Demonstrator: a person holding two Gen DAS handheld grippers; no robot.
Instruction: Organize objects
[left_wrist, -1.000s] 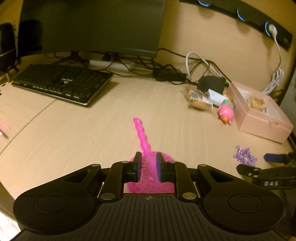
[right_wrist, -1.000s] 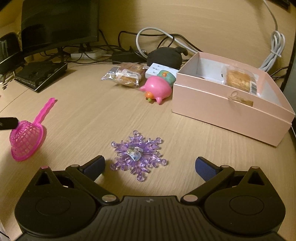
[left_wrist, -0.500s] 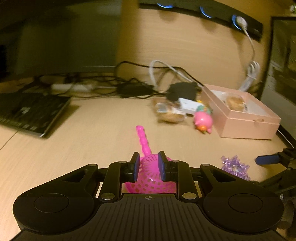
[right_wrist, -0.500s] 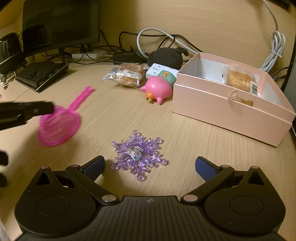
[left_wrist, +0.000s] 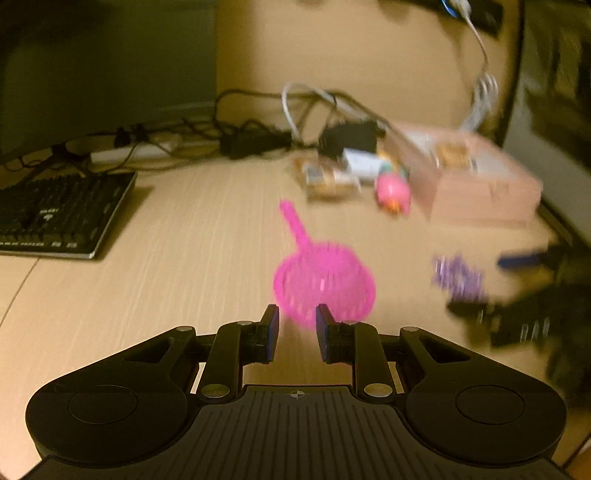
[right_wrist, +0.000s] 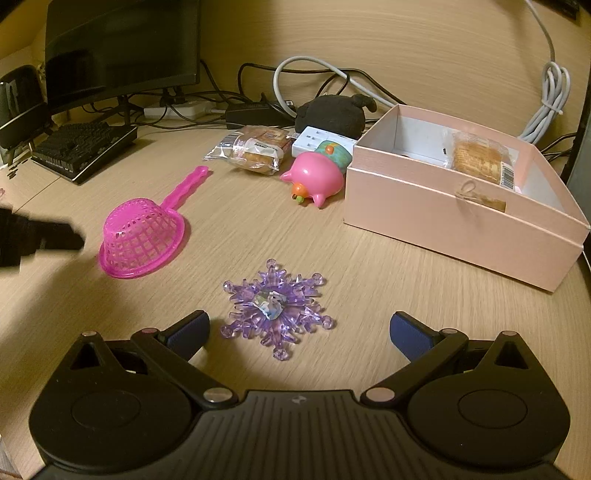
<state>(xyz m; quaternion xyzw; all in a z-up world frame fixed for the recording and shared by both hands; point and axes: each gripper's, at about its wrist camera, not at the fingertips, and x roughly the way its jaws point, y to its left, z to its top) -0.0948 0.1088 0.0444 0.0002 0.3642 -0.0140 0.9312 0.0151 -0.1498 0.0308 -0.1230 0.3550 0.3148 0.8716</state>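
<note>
Right wrist view: pink strainer (right_wrist: 142, 238) lies upside down on the table (right_wrist: 258, 229), clear of the left gripper (left_wrist: 293, 325), whose jaws are slightly apart and empty. We judge the snowflake (right_wrist: 275, 306) next: right gripper (right_wrist: 299, 330) jaws wide apart, straddling it; lower squarely before closing. Left view is blurred; only the right shows the pink box (right_wrist: 461, 221) holds a snack.

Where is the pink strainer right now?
The pink strainer lies upside down on the desk, left of the purple snowflake, just ahead of the left gripper.
</note>
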